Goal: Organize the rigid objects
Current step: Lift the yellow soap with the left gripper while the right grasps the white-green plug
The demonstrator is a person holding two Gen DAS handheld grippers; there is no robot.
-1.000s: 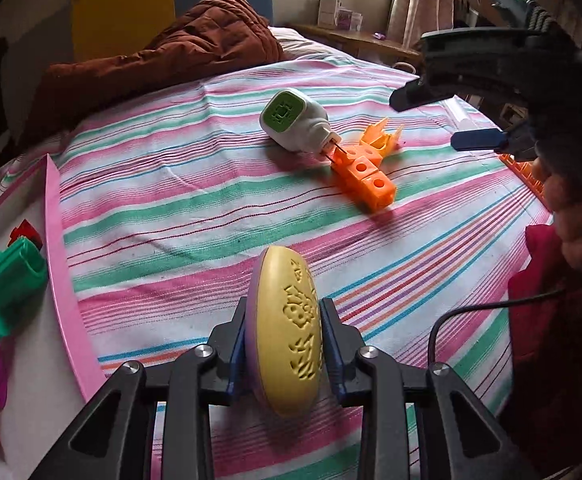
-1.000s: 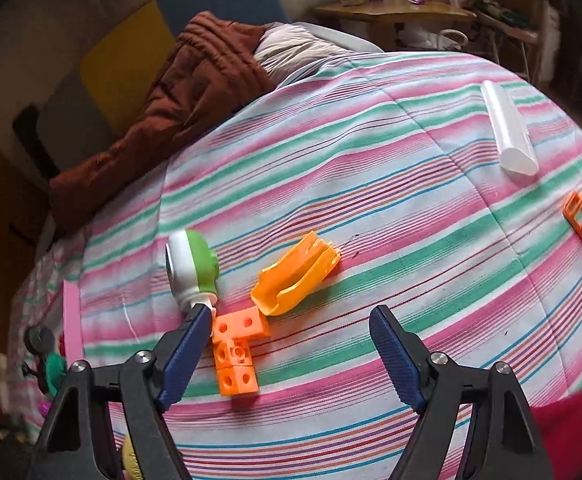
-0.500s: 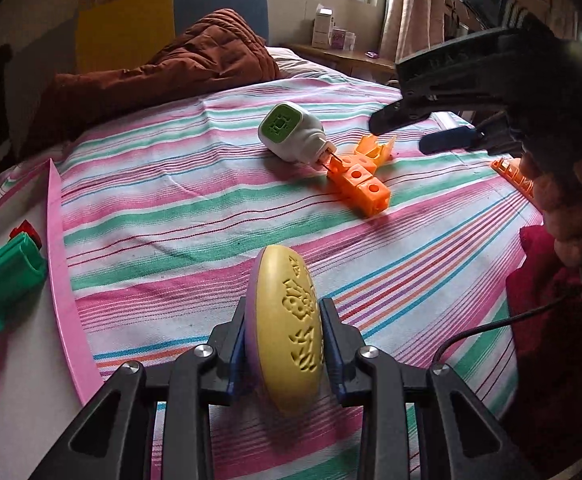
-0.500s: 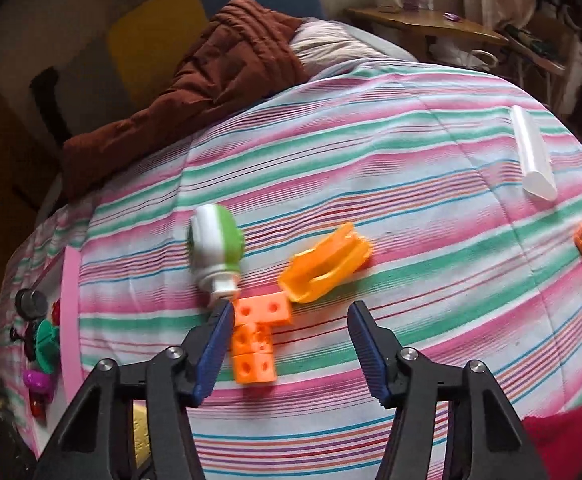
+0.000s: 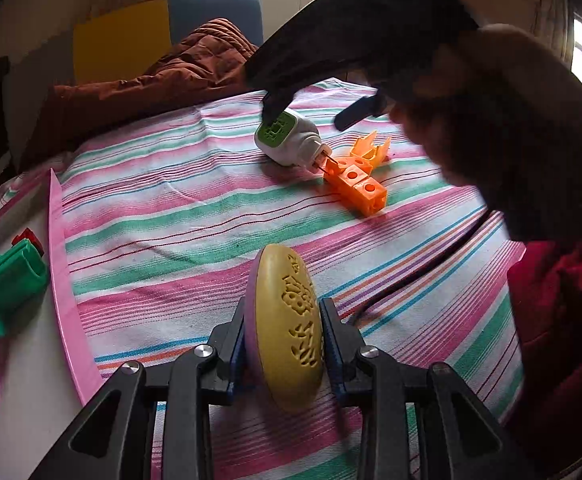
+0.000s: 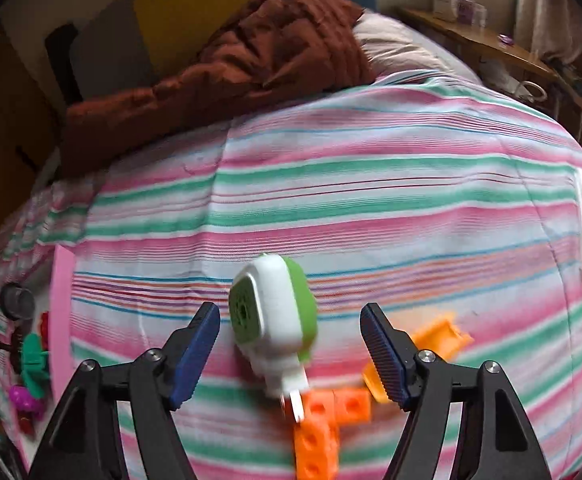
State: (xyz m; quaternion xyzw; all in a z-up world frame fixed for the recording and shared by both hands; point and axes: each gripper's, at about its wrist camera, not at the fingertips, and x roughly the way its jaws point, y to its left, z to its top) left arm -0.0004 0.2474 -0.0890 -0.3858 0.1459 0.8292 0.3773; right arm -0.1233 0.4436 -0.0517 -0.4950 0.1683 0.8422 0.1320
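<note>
Ribbed blue pads of the left gripper [image 5: 283,344] clamp a smooth yellow oval soap-like piece [image 5: 287,332] with embossed relief, above the striped woven bedsheet [image 5: 179,216]. The right gripper [image 6: 289,354], jaws just reopened wide and gripping nothing, now straddles the rounded white-and-green plug-in device [image 6: 275,320], having swung over from beside it; the device lies touching the glossy orange cube blocks [image 6: 323,420], with the orange trough piece [image 6: 439,340] just beyond.
</note>
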